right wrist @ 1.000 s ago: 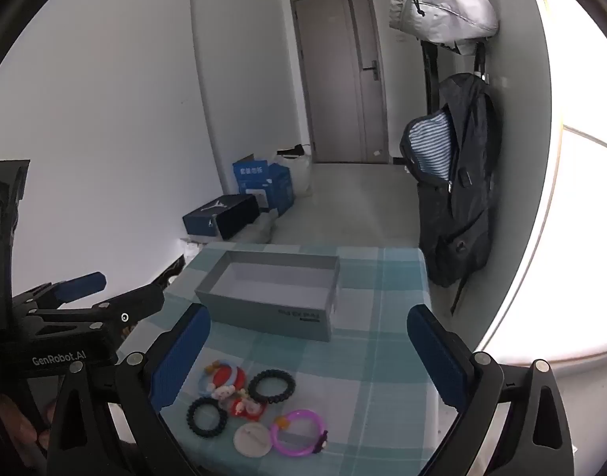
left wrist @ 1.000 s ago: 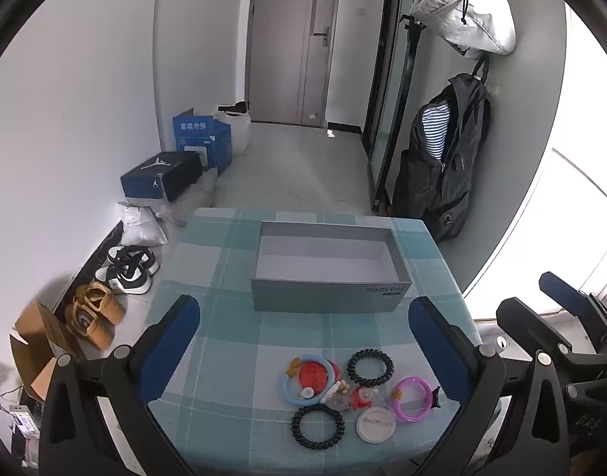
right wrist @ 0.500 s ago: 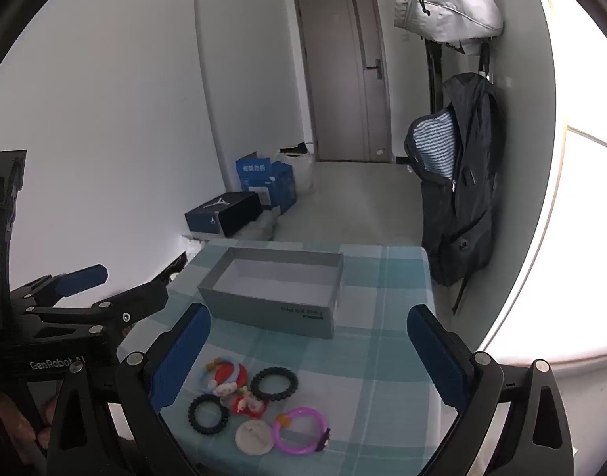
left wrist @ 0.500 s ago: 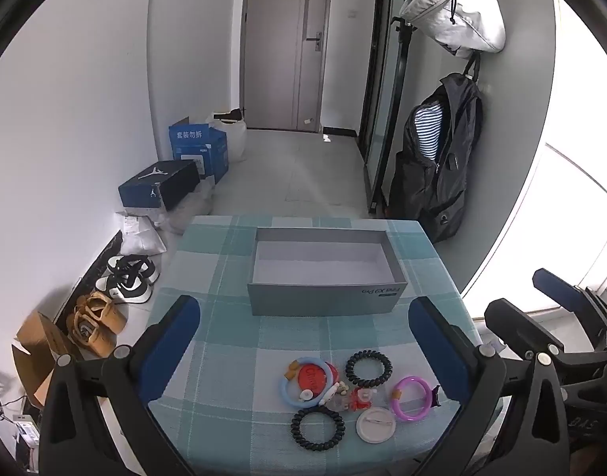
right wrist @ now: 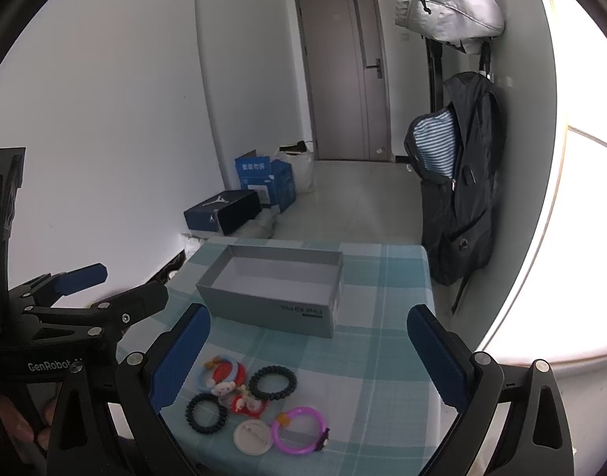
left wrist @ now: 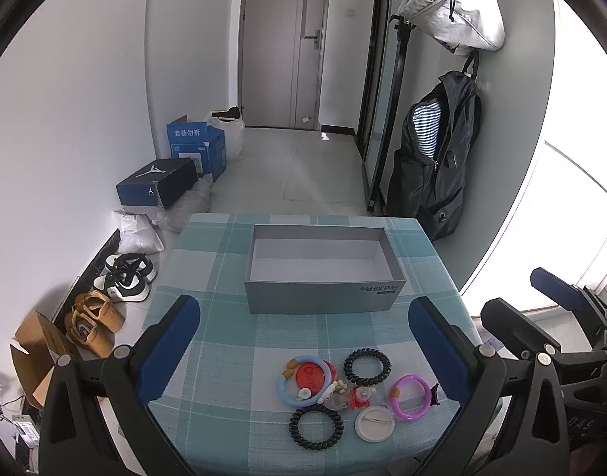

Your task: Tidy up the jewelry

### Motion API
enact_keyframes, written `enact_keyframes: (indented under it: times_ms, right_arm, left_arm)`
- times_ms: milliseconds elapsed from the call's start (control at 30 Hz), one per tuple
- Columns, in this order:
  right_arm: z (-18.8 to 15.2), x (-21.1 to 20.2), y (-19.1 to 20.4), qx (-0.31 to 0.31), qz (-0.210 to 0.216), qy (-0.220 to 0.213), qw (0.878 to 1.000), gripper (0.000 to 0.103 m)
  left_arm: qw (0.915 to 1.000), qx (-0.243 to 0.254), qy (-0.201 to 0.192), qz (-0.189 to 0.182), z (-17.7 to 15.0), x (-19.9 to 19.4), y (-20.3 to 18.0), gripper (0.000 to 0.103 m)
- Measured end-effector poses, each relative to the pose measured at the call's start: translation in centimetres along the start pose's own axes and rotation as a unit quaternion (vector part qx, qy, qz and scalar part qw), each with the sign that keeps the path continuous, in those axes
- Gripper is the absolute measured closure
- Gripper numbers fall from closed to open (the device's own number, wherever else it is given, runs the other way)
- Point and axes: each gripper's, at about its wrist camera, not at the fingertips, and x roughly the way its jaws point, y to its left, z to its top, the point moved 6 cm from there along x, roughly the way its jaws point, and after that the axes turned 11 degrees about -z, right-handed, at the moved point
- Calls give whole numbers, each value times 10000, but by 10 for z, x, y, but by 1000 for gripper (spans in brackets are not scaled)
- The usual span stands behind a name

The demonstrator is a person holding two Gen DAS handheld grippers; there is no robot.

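Both grippers, left gripper (left wrist: pixel 303 341) and right gripper (right wrist: pixel 309 351), hover with jaws spread wide (nothing held) above plastic bracelets (left wrist: pixel 412 396) clustered on the checked teal tablecloth (left wrist: pixel 224 357), near the empty grey cardboard box (left wrist: pixel 323 297).

Both wrist cams sit high off the desk's (left wrist: pixel 208 261) near edge facing the door (left wrist: pixel 281 43), right one further right, sharing the grey box (right wrist: pixel 271 293) and trinkets.
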Motion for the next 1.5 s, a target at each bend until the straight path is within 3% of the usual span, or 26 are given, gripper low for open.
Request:
enact_keyframes:
  times_ms: [1500]
  right_arm:
    - [-5, 1, 5, -125, -24, 16, 9999, 2]
  left_arm:
    - [9998, -134, 109, -76, -3, 2, 5, 1]
